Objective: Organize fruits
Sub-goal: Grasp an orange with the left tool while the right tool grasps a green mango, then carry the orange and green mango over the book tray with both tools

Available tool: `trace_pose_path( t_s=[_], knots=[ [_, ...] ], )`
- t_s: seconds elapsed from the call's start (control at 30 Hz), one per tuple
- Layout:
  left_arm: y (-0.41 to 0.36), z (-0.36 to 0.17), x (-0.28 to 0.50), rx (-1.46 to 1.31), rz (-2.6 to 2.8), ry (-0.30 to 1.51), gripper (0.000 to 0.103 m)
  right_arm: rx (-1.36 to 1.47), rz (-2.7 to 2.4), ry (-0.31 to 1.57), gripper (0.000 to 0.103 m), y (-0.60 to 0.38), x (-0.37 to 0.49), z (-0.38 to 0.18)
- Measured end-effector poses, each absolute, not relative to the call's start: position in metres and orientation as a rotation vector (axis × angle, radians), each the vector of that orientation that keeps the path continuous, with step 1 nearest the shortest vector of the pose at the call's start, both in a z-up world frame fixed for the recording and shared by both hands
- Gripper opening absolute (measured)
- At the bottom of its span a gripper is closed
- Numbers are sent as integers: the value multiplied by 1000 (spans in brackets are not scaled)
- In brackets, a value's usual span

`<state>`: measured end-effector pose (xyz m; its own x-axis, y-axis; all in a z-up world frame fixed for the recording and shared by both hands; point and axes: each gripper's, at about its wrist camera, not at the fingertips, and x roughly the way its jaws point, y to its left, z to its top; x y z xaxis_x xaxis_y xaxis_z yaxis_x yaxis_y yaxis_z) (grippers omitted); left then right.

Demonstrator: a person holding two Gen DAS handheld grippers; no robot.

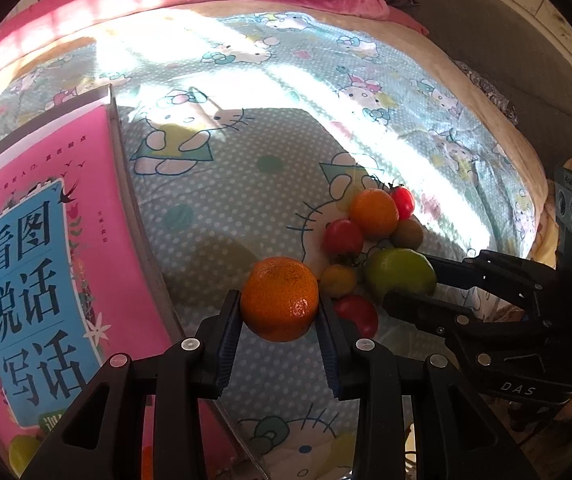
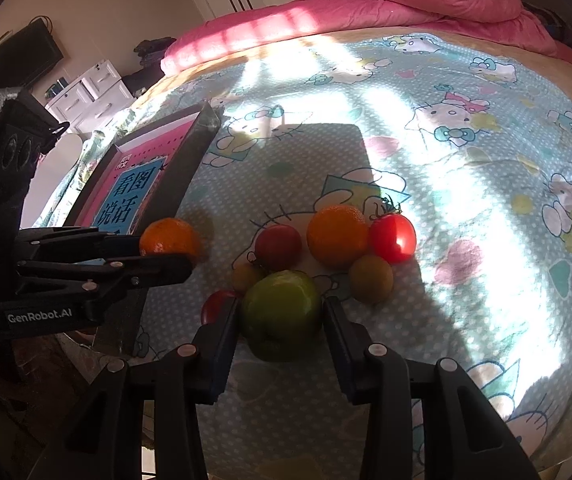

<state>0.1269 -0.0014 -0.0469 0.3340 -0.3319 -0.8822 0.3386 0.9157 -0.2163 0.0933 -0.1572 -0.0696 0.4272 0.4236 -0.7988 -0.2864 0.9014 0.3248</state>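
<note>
While both grippers are already on fruit, each grip looks sound: the left gripper (image 1: 280, 308) is clamped across the widest part of an orange (image 1: 280, 299), held just left of the pile on the bed (image 1: 226, 200), beside a pink book (image 1: 38, 272). The right gripper (image 2: 282, 316) has its jaws against the sides of a green apple (image 2: 282, 314) at the near edge of the pile. The orange should be light with a slightly yielding, grippy peel. The apple is probably heavier, firm and smooth, so it could slip. The tomatoes (image 2: 393, 238) beside them look thin-skinned and would bruise under a hard squeeze.
</note>
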Motion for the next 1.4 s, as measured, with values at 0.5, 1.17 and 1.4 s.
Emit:
trace_pose_path(
  t_s=[0.5, 1.17, 1.4],
  knots=[
    [16, -26, 120, -48, -406, 1104, 37, 212, 406, 1079, 40, -165, 102, -82],
    [65, 10, 105, -117, -299, 1028, 38, 258, 535, 928, 40, -143, 90, -32],
    [91, 19, 96, -146, -247, 1011, 37, 250, 589, 893, 40, -125, 87, -22]
  ],
)
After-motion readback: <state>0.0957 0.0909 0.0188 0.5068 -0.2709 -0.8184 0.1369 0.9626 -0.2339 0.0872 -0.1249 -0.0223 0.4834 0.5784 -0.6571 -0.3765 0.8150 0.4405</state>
